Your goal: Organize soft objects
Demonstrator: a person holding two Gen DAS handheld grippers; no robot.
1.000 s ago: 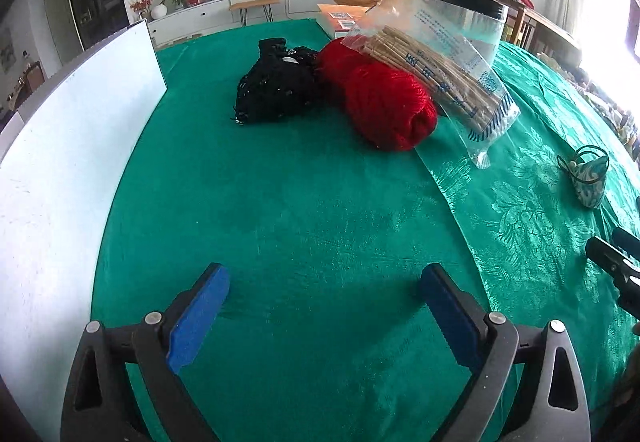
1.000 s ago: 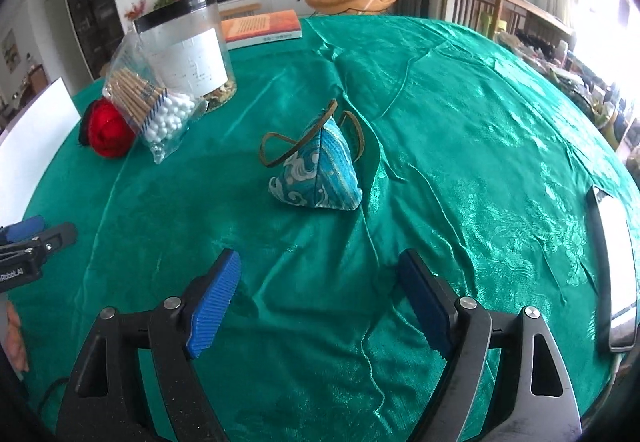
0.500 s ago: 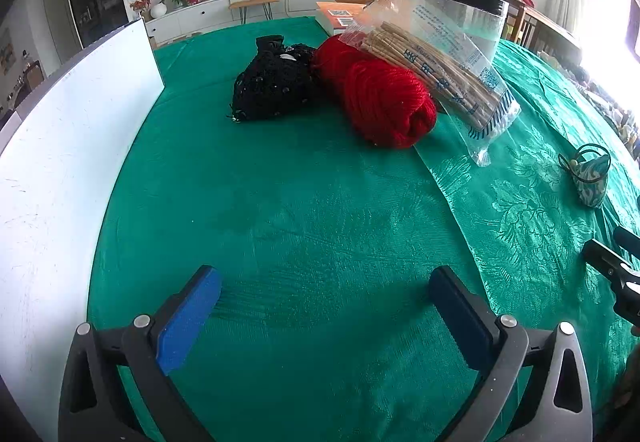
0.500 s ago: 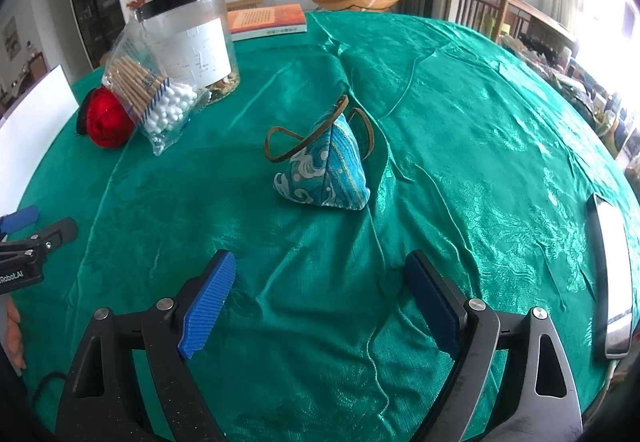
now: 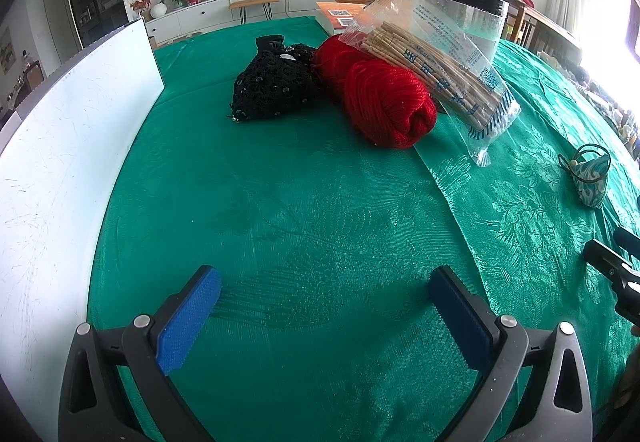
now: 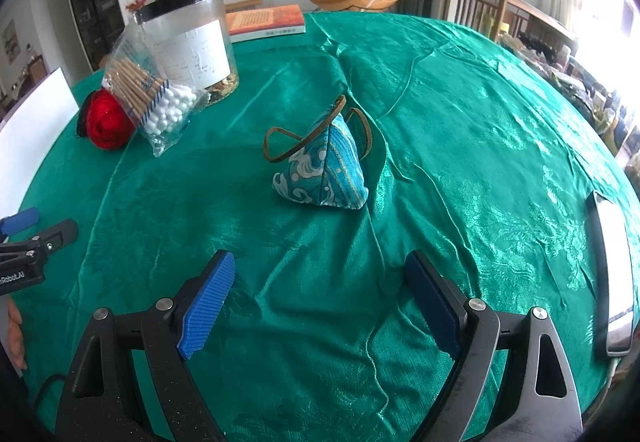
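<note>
Green damask tablecloth (image 5: pixel 320 210) covers the whole table. White board (image 5: pixel 68 146) stands upright along its left edge.

Clear round jar (image 6: pixel 188 42), black lid, white paper label facing the right wrist camera; print too small to read. Orange-covered book (image 6: pixel 266 22) lies behind it; cover text unreadable.

Soft objects: black knitted item (image 5: pixel 272 86) and red yarn ball (image 5: pixel 386 102) touch side by side, far centre of the left wrist view. Plastic bag of wooden-stick cotton swabs (image 5: pixel 448 66) leans on the yarn and against the jar; blue printing and a QR-type code on the bag, characters not legible. Blue patterned triangular pouch (image 6: pixel 324 170) with brown cord loop sits apart, mid-cloth, ahead of the right gripper.

Phone-like slab (image 6: pixel 612 274) lies at the right table edge.

Left gripper (image 5: pixel 324 302): jaws have just been opening, now spread wide, nothing between the pads. Its side shows partial lettering "Robot.AI" in the right wrist view.

Right gripper (image 6: pixel 320 294): jaws have just been opening, wide apart, empty, over bare cloth.
</note>
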